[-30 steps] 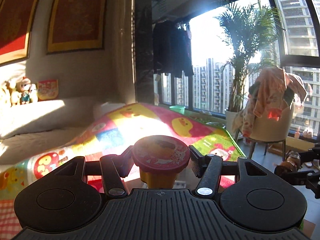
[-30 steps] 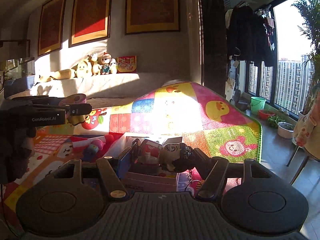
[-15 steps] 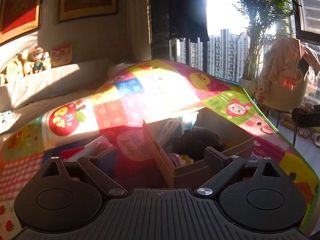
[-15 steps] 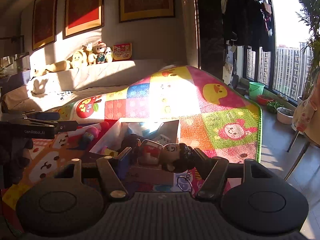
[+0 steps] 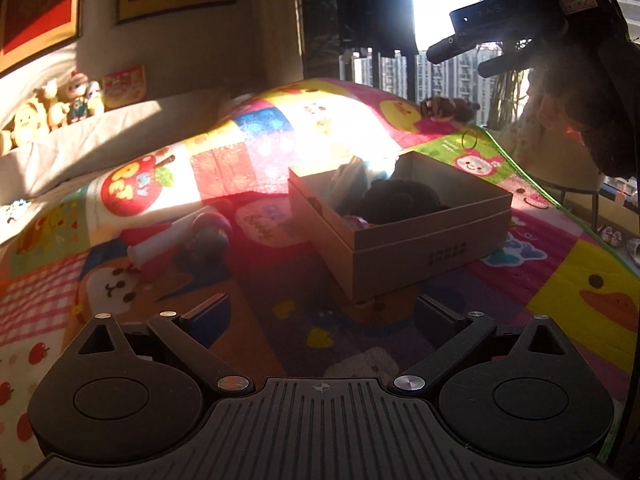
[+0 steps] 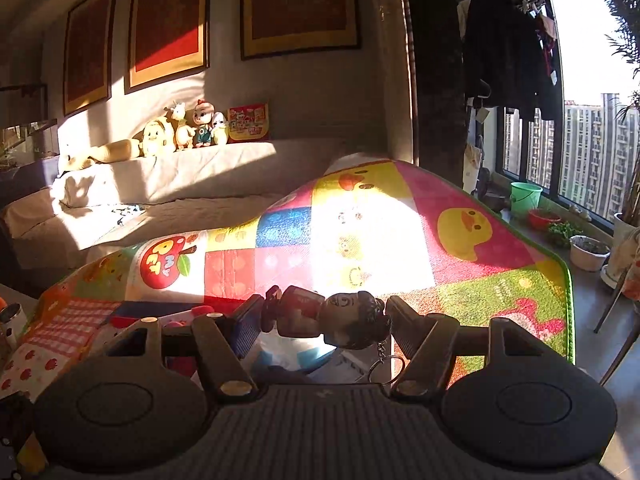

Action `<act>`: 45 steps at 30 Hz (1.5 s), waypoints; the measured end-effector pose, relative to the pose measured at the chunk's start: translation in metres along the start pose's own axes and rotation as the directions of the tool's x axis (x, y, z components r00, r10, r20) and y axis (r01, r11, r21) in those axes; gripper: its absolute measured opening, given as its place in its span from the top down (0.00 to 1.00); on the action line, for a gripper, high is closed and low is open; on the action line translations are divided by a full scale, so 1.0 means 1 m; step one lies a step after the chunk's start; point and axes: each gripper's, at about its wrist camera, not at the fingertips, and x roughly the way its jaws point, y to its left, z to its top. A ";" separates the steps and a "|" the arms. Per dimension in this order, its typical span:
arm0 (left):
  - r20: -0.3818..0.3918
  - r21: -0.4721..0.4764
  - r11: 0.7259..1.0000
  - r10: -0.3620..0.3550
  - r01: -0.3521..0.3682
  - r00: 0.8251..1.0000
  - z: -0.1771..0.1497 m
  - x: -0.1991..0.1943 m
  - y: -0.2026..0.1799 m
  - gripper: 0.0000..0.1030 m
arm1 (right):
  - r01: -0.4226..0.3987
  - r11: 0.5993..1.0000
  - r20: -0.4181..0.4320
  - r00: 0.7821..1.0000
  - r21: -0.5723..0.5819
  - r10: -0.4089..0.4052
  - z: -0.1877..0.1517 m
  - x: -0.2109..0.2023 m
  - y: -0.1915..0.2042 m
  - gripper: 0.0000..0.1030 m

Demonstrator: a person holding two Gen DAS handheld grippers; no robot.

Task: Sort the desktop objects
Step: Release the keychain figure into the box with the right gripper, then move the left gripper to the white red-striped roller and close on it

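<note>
Now left gripper (image 5: 324, 312) jaws just opened wide, empty; right gripper (image 6: 320, 316) jaws opening, figurine keychain (image 6: 332, 316) between.

Left gripper (image 5: 324, 312): matte black, two round discs, ribbed centre plate, silver pivot screws, angled link arms. Right gripper (image 6: 320, 312): same black build, ridged blue-black finger pads (image 6: 248, 320).

Sunlit wall (image 6: 304, 92), framed pictures (image 6: 300, 4), window (image 6: 592, 128)
</note>
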 end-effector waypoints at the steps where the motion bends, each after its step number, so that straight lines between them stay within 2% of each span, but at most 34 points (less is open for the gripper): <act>1: -0.005 -0.015 1.000 0.012 -0.012 1.000 -0.001 0.001 0.005 0.01 | -0.008 1.000 0.002 1.000 0.018 0.008 0.003 0.004 -0.001 0.23; 5: -0.027 -0.056 0.995 0.080 -0.082 0.996 -0.009 0.002 0.025 0.01 | -0.039 0.997 -0.009 0.999 0.060 0.039 0.003 0.006 0.002 0.20; 12: -0.002 -0.132 0.975 0.182 -0.181 0.983 -0.015 -0.003 0.053 0.01 | -0.119 0.993 -0.154 0.981 0.023 0.121 -0.015 0.028 0.041 0.18; 19: -0.012 -0.215 0.934 0.288 -0.284 0.957 -0.026 -0.012 0.092 0.01 | -0.298 0.955 -0.313 0.906 0.013 0.287 -0.034 0.054 0.117 0.18; 22: -0.016 -0.241 0.924 0.301 -0.296 0.953 -0.032 -0.017 0.104 0.01 | -0.332 0.943 -0.348 0.884 -0.001 0.311 -0.035 0.072 0.148 0.18; 24: -0.015 -0.259 0.920 0.300 -0.293 0.954 -0.035 -0.019 0.109 0.01 | -0.339 0.940 -0.362 0.882 -0.040 0.303 -0.037 0.087 0.168 0.18; 28: -0.009 -0.294 0.917 0.278 -0.269 0.960 -0.037 -0.021 0.115 0.01 | -0.281 0.929 -0.344 0.920 -0.242 0.189 -0.052 0.121 0.213 0.18; 29: -0.009 -0.291 0.919 0.276 -0.266 0.961 -0.038 -0.021 0.114 0.01 | -0.261 0.928 -0.348 0.924 -0.267 0.159 -0.055 0.131 0.221 0.18; 34: -0.002 -0.276 0.926 0.269 -0.259 0.963 -0.039 -0.021 0.110 0.00 | -0.145 0.952 -0.381 0.924 -0.270 0.032 -0.059 0.191 0.246 0.20; 35: -0.001 -0.280 0.924 0.271 -0.261 0.963 -0.039 -0.021 0.110 0.00 | -0.135 0.955 -0.399 0.917 -0.265 0.019 -0.060 0.204 0.247 0.20; 36: -0.002 -0.288 0.922 0.271 -0.260 0.963 -0.040 -0.022 0.112 0.00 | -0.132 0.957 -0.415 0.910 -0.259 0.013 -0.060 0.212 0.248 0.21; 38: -0.012 -0.306 0.915 0.271 -0.262 0.962 -0.040 -0.021 0.115 0.00 | -0.131 0.964 -0.467 0.884 -0.232 0.008 -0.065 0.228 0.246 0.35; 39: -0.017 -0.313 0.913 0.270 -0.261 0.963 -0.040 -0.021 0.116 0.00 | -0.136 0.966 -0.484 0.875 -0.222 0.012 -0.066 0.229 0.244 0.54; 42: -0.031 -0.321 0.910 0.265 -0.261 0.964 -0.040 -0.019 0.118 0.00 | -0.175 0.960 -0.462 0.885 -0.217 0.057 -0.065 0.201 0.238 0.56; 44: -0.032 -0.314 0.911 0.270 -0.266 0.962 -0.040 -0.019 0.116 0.00 | -0.243 0.945 -0.446 0.886 -0.217 0.125 -0.063 0.166 0.232 0.56; 45: -0.033 -0.310 0.912 0.271 -0.268 0.962 -0.040 -0.019 0.115 0.00 | -0.293 0.932 -0.444 0.879 -0.215 0.174 -0.064 0.143 0.226 0.56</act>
